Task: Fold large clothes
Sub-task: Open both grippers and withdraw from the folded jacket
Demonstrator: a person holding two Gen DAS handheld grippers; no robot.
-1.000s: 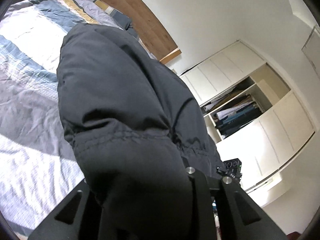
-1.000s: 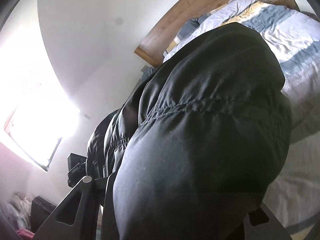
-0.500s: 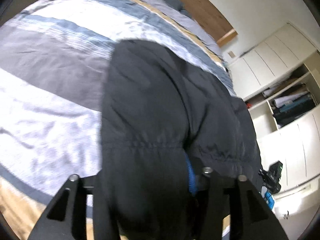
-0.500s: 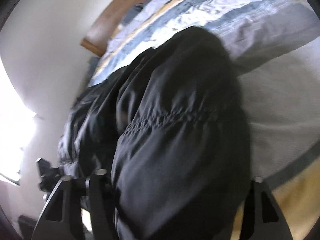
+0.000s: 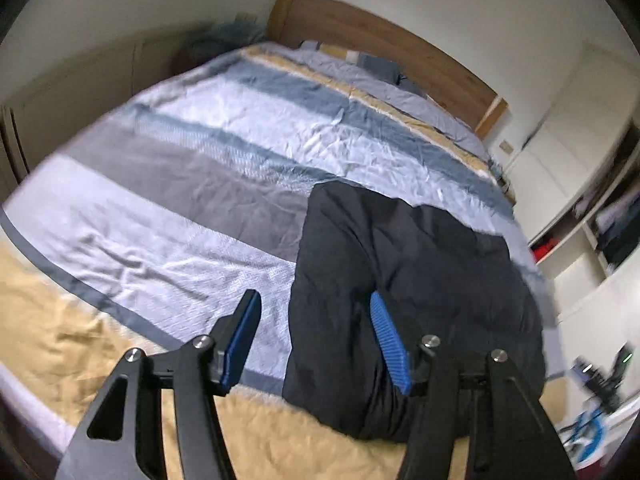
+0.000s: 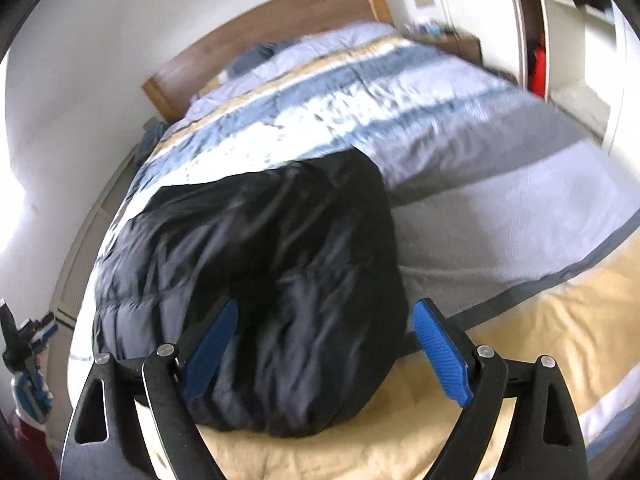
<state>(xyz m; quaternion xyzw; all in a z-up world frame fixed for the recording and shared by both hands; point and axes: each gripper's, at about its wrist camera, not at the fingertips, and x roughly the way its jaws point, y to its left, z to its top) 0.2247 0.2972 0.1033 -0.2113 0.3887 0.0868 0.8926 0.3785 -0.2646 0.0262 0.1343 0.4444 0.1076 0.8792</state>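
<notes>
A black puffy jacket lies bunched on the striped duvet near the foot of the bed. My left gripper hovers over the jacket's left edge. Its jaws are opening, with the jacket's edge below the gap and neither blue pad pressing on it. In the right wrist view the jacket fills the centre. My right gripper straddles its near end, jaws opening wide. The right pad stands apart from the cloth.
A wooden headboard and pillows are at the far end of the bed. White wardrobes with open shelves stand on the right. A tan band of the duvet runs along the near edge.
Both grippers held the jacket up one second ago. Now it lies on the bed, both pairs of jaws have opened off it, and both views have tilted down towards the bed.
</notes>
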